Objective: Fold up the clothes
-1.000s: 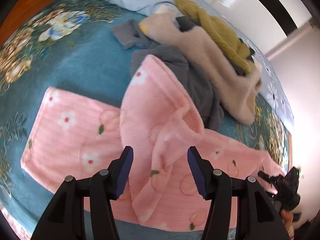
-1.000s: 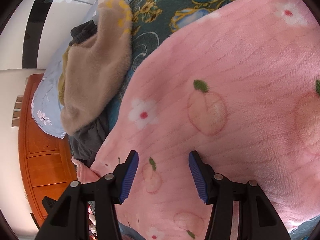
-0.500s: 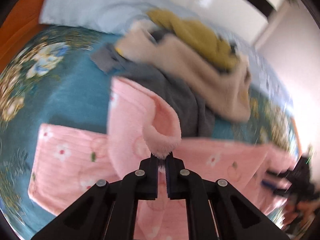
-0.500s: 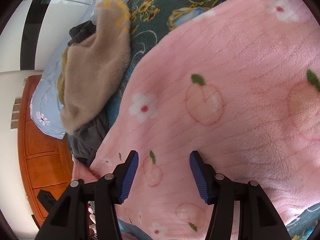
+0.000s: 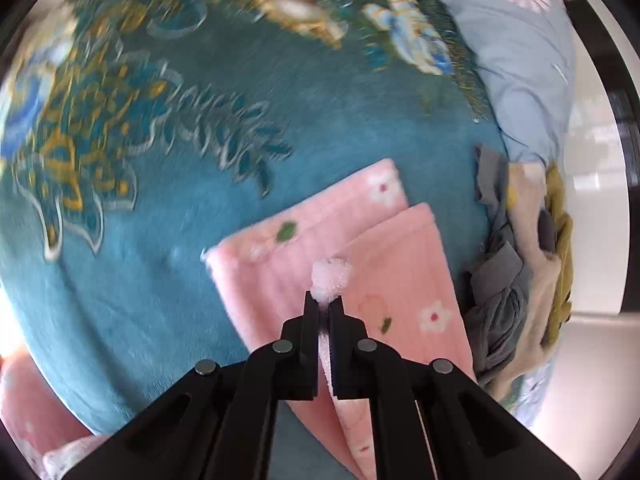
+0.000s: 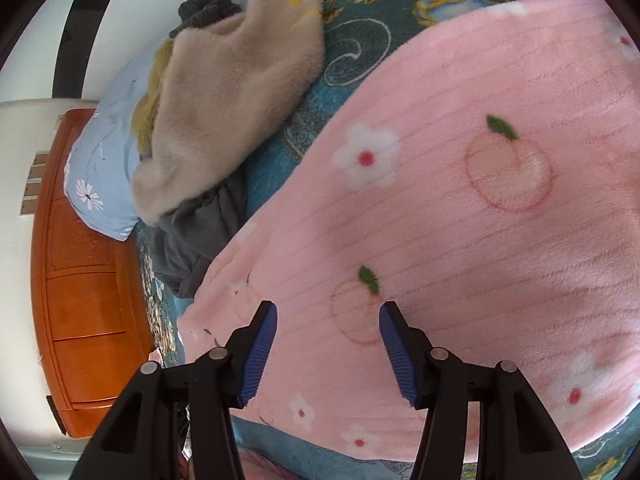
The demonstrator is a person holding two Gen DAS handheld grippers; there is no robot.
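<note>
A pink fleece garment [image 5: 392, 264] printed with flowers and peaches lies on a teal floral bedspread [image 5: 192, 152]. My left gripper [image 5: 325, 304] is shut on a fluffy fold of this pink cloth, and the held layer hangs over a lower pink layer. In the right wrist view the same pink garment [image 6: 460, 208] spreads wide and flat. Just above it hovers my right gripper [image 6: 328, 344], open, its blue pads [image 6: 262, 352] holding nothing.
A heap of clothes, beige fleece [image 6: 224, 92], grey [image 5: 496, 316] and mustard [image 5: 560, 248] pieces, lies beside the pink garment. A pale blue pillow [image 5: 516, 64] sits at the bed's head by an orange wooden headboard [image 6: 80, 300]. More pink cloth [image 5: 36, 412] shows at lower left.
My left gripper went from open to shut on a pink fold, then swung it across over the other pink layer; the view has turned. The right gripper stayed open and nearly still.
</note>
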